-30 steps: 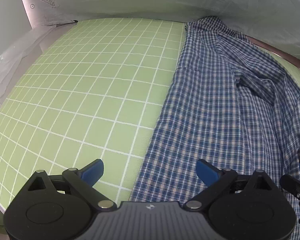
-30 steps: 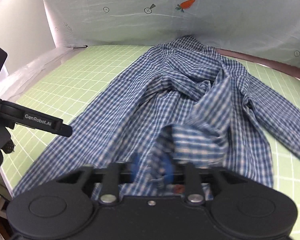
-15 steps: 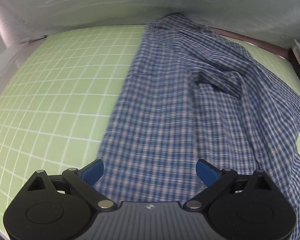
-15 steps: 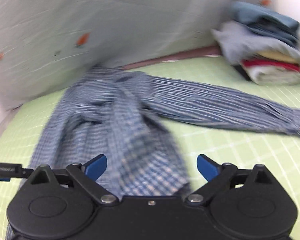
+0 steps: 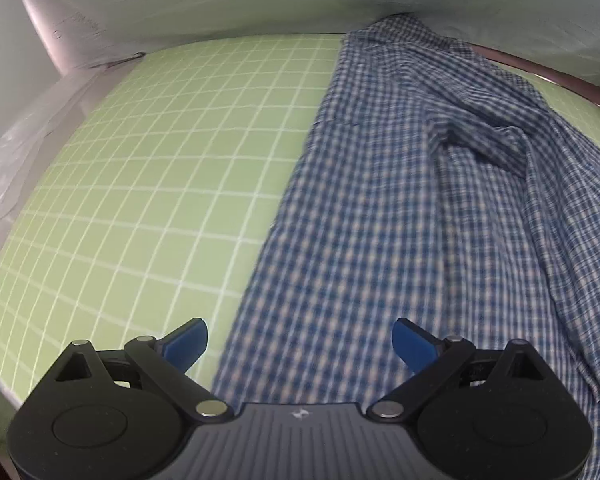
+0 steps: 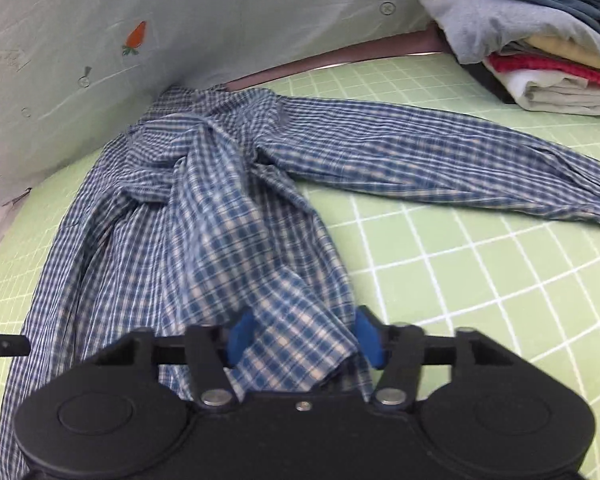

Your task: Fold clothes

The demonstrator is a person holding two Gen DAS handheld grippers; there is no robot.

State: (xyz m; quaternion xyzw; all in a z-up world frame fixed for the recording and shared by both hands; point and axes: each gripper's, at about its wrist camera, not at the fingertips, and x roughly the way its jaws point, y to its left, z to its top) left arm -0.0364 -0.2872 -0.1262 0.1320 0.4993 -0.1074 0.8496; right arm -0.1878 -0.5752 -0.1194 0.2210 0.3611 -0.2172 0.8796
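Note:
A blue and white checked shirt (image 5: 400,208) lies spread on the green grid mat (image 5: 148,184), collar toward the far wall. My left gripper (image 5: 300,340) hovers open over the shirt's near left edge, with nothing between its blue pads. In the right wrist view the shirt (image 6: 204,216) is bunched at the middle, and one sleeve (image 6: 440,160) stretches out to the right. My right gripper (image 6: 304,340) is closing its jaws on a raised fold of the shirt's near hem. The fold fills the gap between the pads.
A pile of folded clothes (image 6: 540,40) sits at the mat's far right corner. A pale printed sheet (image 6: 220,20) walls the back, with crumpled plastic (image 5: 16,148) along the left edge. Bare green mat (image 6: 480,300) shows right of the shirt.
The right gripper let go of the cloth, opened wide while swinging right, and now has closed around a fold at the hem. The left gripper shifted sideways over the shirt's left edge, still open.

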